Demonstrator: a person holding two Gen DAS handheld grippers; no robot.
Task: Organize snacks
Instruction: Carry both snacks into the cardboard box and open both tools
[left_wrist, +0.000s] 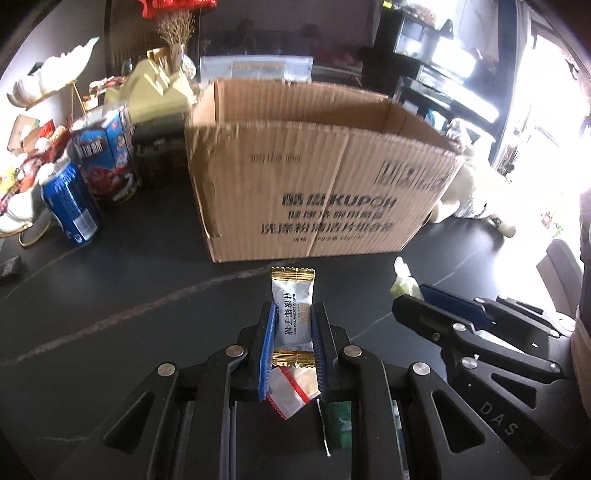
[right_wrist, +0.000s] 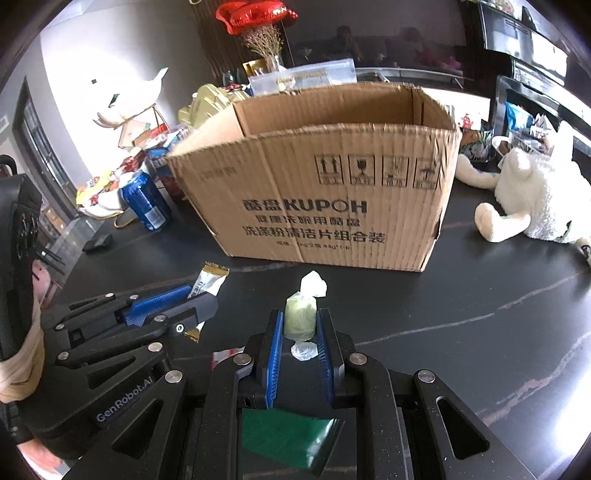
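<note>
Left hand-held gripper (left_wrist: 293, 325): pinching one white-and-gold candy packet (left_wrist: 293, 308), lower centre.
Right hand-held gripper (right_wrist: 300, 328): pinching one pale green wrapped sweet (right_wrist: 300, 319), lower centre.
Loose wrapper: one red-and-white wrapper (left_wrist: 291, 387), bottom centre.
Cardboard box (right_wrist: 332, 199): one, open, mid-frame on worktop (right_wrist: 480, 314).
Blue can (left_wrist: 70, 203): one, left.

Home: plush toy (right_wrist: 532, 192), balloon (right_wrist: 255, 14), dried flowers (right_wrist: 264, 40)
</note>
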